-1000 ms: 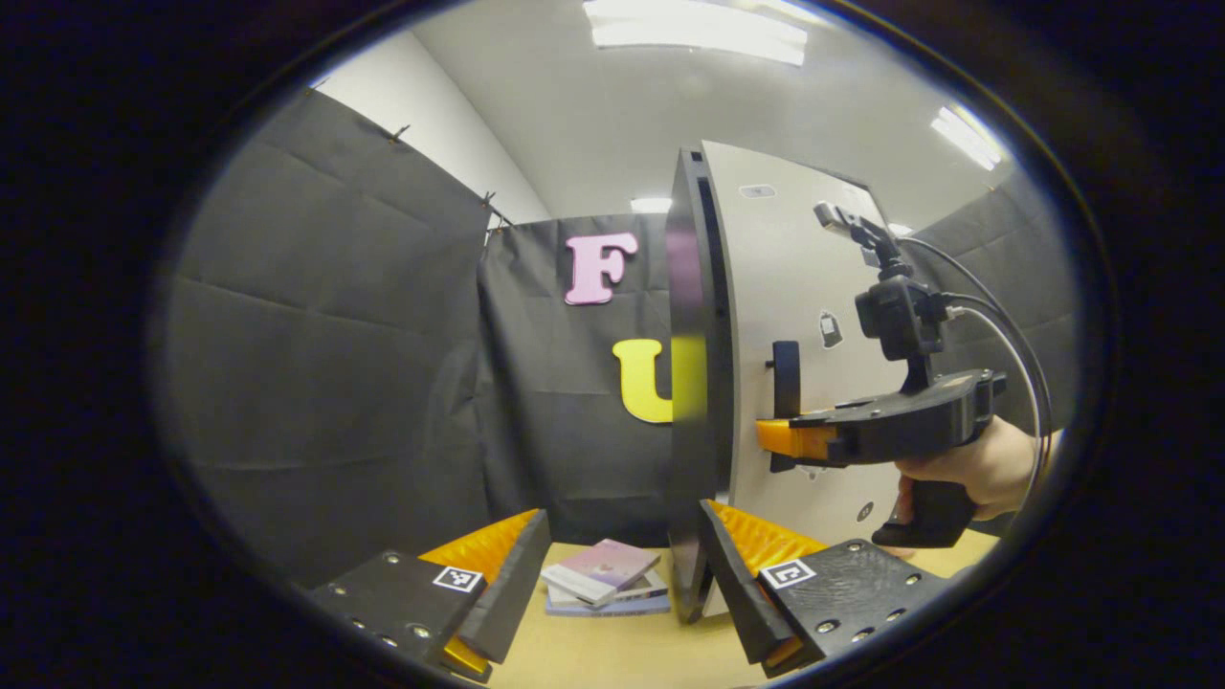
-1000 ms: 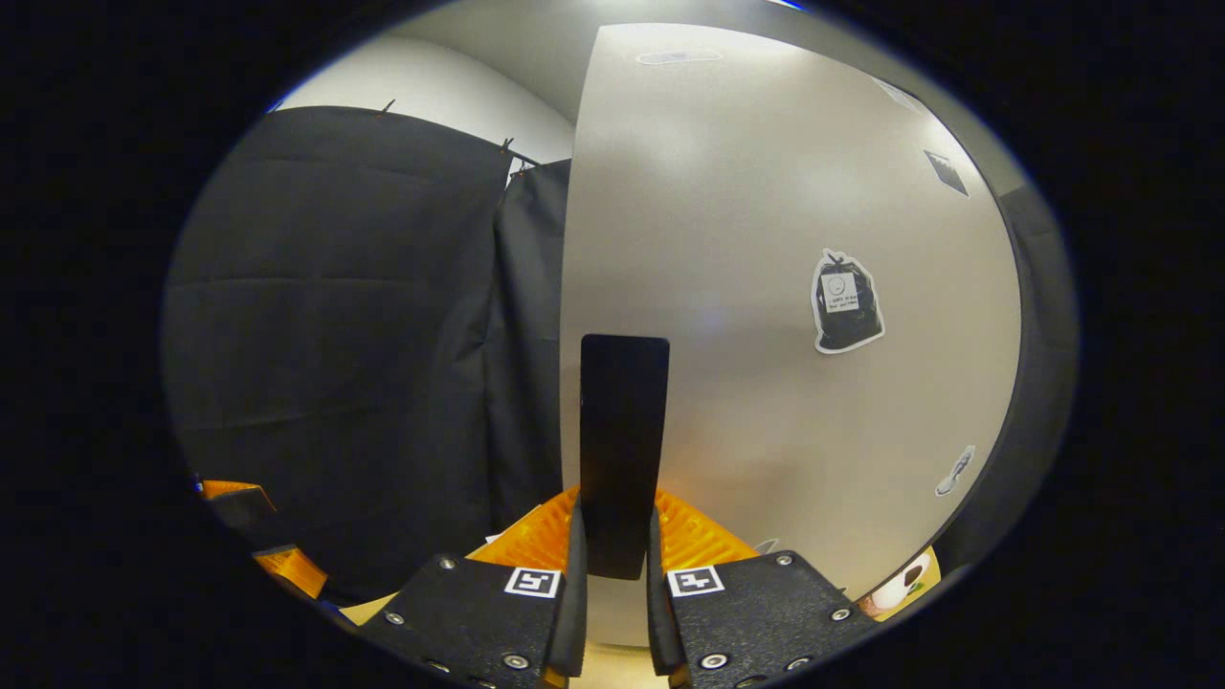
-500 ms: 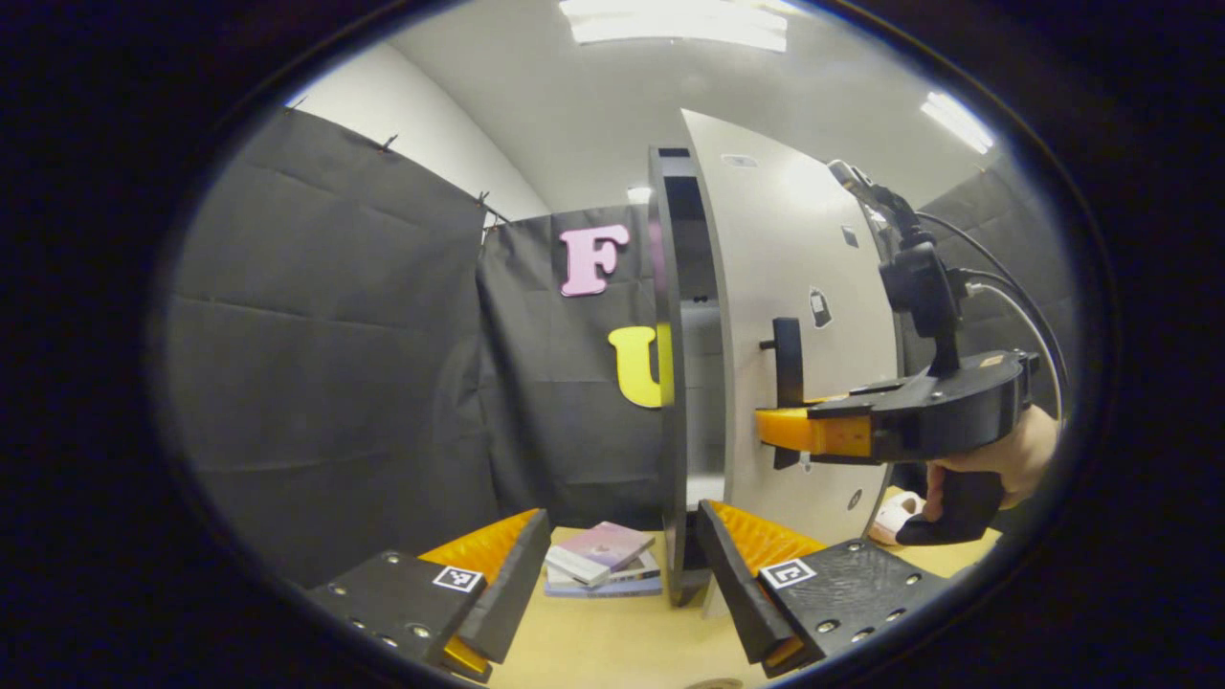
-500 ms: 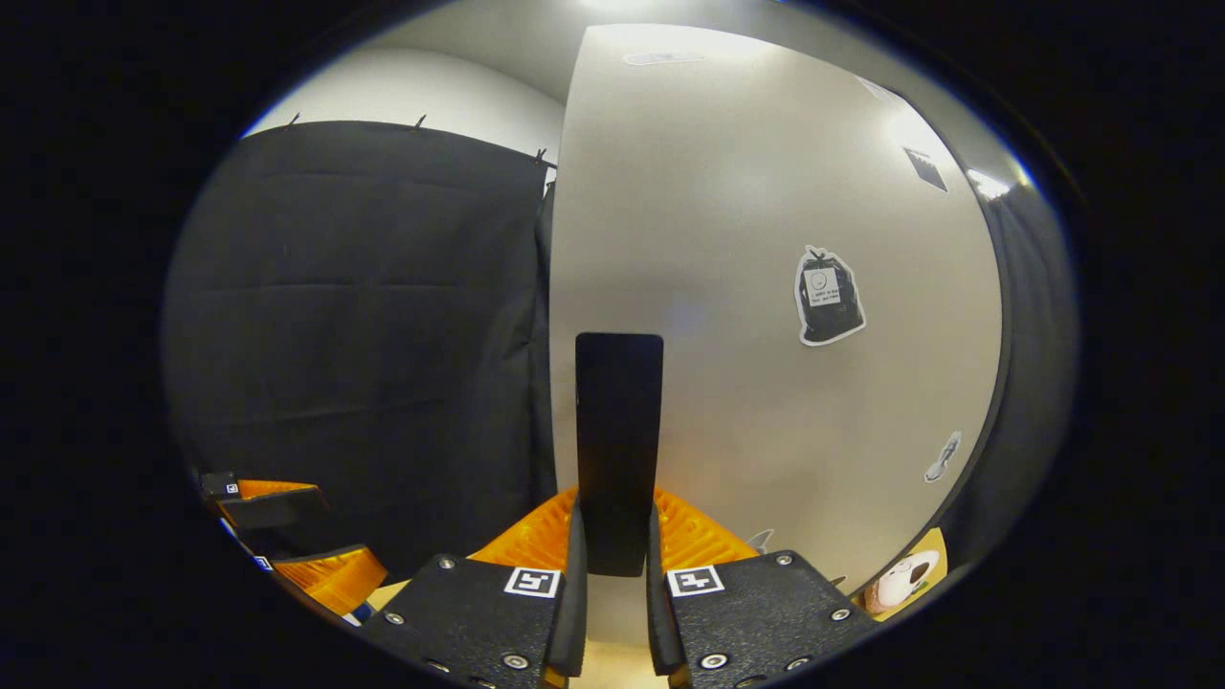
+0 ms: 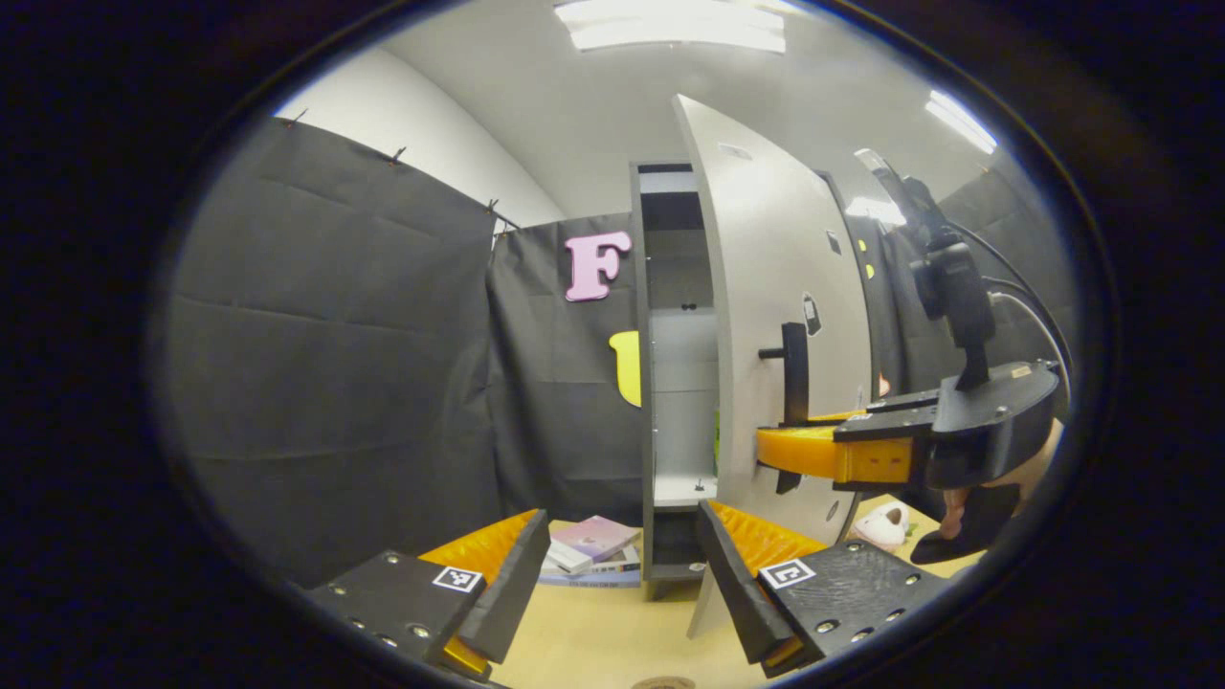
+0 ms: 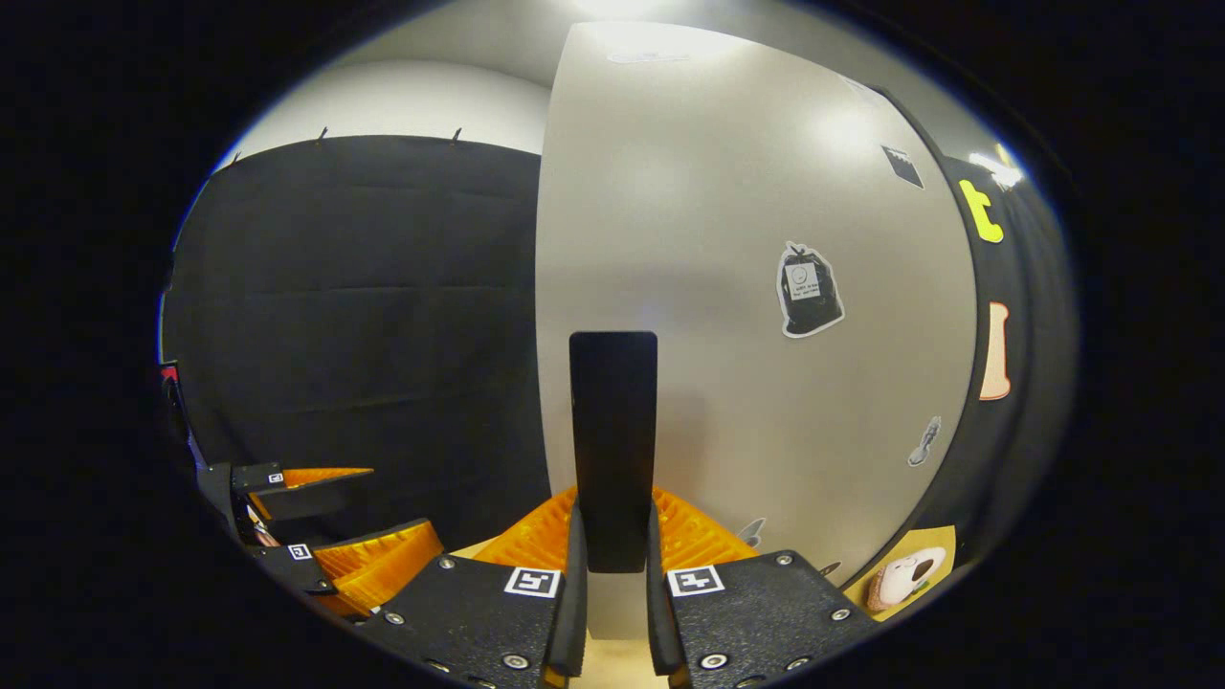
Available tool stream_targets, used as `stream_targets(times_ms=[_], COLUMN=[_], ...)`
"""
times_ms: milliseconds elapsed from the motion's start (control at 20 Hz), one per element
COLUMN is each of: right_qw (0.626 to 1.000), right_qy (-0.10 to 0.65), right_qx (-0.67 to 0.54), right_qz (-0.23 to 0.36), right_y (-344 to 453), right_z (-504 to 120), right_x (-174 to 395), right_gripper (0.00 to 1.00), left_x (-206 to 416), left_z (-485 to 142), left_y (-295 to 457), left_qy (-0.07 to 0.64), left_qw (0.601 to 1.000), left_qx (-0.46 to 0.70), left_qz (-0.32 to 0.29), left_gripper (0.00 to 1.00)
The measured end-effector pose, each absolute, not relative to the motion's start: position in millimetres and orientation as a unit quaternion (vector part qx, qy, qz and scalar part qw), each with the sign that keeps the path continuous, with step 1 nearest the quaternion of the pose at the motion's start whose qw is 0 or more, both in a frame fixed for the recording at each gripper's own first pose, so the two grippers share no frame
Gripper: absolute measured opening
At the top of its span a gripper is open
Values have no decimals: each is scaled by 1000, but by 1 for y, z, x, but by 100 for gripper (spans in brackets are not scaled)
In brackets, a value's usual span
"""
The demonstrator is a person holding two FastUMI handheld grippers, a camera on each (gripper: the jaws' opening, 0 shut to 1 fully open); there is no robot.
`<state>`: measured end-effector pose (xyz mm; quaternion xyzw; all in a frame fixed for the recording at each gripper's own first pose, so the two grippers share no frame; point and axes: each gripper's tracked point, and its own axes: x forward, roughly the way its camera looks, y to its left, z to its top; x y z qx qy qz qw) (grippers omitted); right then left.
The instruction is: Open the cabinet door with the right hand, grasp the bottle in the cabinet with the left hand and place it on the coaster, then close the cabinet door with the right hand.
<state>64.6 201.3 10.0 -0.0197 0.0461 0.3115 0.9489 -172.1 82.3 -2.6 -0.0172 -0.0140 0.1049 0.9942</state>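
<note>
The grey cabinet door stands partly open, and the cabinet's pale inside with a shelf shows past its edge. A thin green sliver peeks out beside the door's edge; I cannot tell whether it is the bottle. My right gripper is shut on the black door handle, held by a hand at the right. In the right gripper view the handle stands upright between the closed fingers of the right gripper. My left gripper is open in front of the cabinet, holding nothing, and the left gripper appears low left.
A small stack of books lies on the wooden table left of the cabinet's foot. A white cup-like object sits on the table behind the door, the same white object at lower right. Black cloth walls close the booth.
The door has swung further open with my right gripper pulling the handle. The cabinet's inside and shelf now show. The left gripper has hardly moved.
</note>
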Motion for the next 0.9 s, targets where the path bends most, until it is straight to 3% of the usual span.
stream_targets(times_ms=[600,900], right_qw=[941,946], right_qy=[52,41], right_qx=[1,9], right_qz=[335,320], right_y=[152,130], right_z=[13,21], right_x=[33,-3], right_gripper=[27,26], left_x=[-185,-152], left_z=[0,-4], left_y=[-13,-52], left_qy=[-2,2], left_qw=[995,997], left_qx=[-15,-5], left_qz=[100,74], left_gripper=[89,89])
